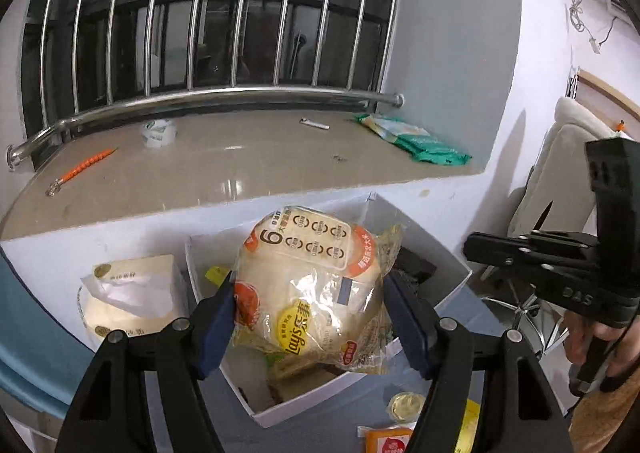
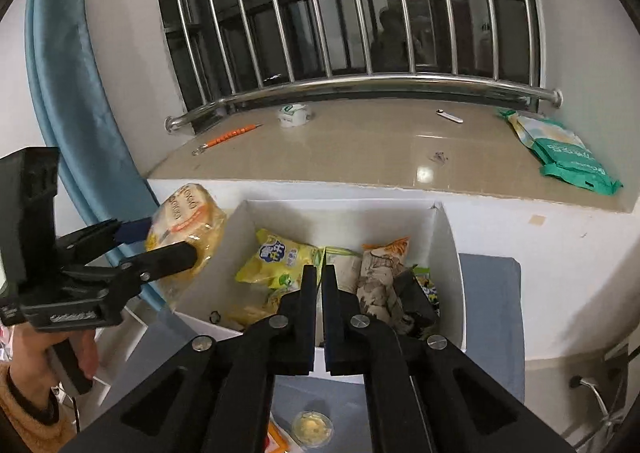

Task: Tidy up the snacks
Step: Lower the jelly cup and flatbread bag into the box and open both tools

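Note:
My left gripper [image 1: 310, 285] is shut on a clear Lay's multipack bag [image 1: 316, 277], its blue pads pressing both sides. The bag hangs above the open white box [image 1: 448, 249]. In the right wrist view the same bag [image 2: 188, 221] and left gripper [image 2: 168, 241] are at the box's left edge, with a hand on the handle. My right gripper [image 2: 319, 273] is shut with nothing between its fingers, above the box's [image 2: 452, 245] near side. Inside lie a yellow snack bag [image 2: 276, 257], an orange-and-white bag [image 2: 380, 265] and other packets. The right gripper [image 1: 474, 249] also shows at the right of the left wrist view.
The box stands on a blue-grey table [image 2: 492, 293] under a beige window sill [image 2: 380, 149] that carries a green packet [image 2: 560, 149], an orange tool [image 2: 228, 137] and a tissue roll [image 2: 294, 115]. A jelly cup [image 1: 406, 407], an orange packet [image 1: 388, 443] and a tissue box [image 1: 132, 293] lie nearby. A blue curtain [image 2: 60, 93] hangs on the left.

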Demonstrator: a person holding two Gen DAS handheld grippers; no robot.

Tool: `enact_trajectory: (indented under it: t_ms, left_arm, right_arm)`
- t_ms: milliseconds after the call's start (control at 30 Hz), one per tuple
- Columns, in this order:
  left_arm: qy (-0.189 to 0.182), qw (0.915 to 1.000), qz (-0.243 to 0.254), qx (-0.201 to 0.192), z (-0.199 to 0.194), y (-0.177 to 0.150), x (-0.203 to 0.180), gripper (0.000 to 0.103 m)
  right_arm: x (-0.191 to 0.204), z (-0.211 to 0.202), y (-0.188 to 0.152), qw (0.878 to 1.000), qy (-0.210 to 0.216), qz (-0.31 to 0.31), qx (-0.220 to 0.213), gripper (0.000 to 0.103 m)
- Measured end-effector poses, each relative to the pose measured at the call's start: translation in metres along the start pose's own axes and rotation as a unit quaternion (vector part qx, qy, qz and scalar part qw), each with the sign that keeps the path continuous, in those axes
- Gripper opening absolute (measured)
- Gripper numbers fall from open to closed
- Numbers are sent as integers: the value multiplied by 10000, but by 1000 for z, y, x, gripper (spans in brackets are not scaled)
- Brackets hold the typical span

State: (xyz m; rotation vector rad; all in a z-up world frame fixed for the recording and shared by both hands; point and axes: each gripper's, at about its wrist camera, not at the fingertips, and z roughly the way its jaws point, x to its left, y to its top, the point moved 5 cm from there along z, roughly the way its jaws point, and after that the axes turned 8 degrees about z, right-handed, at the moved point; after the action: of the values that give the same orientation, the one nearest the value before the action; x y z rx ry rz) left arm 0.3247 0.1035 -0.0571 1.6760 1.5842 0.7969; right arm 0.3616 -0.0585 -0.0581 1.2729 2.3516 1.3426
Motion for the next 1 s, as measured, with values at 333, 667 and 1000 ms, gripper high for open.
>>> enact_trajectory:
  t_ms: [333,667,1000]
  left_arm:
    - [-124,9998,-17,-174,-23,-25,-13,75]
    - [-217,9994,6,-269,-55,-54,-28,75]
    - [-274,9993,-17,-236,-65,-69,-32,75]
  right_arm:
    - [-4,-17,-93,9993,-234,-190,221,103]
    - [-16,25,-174,9963,-297,16,802,103]
    - [-20,79,-175,9902,-380,54,1342,41]
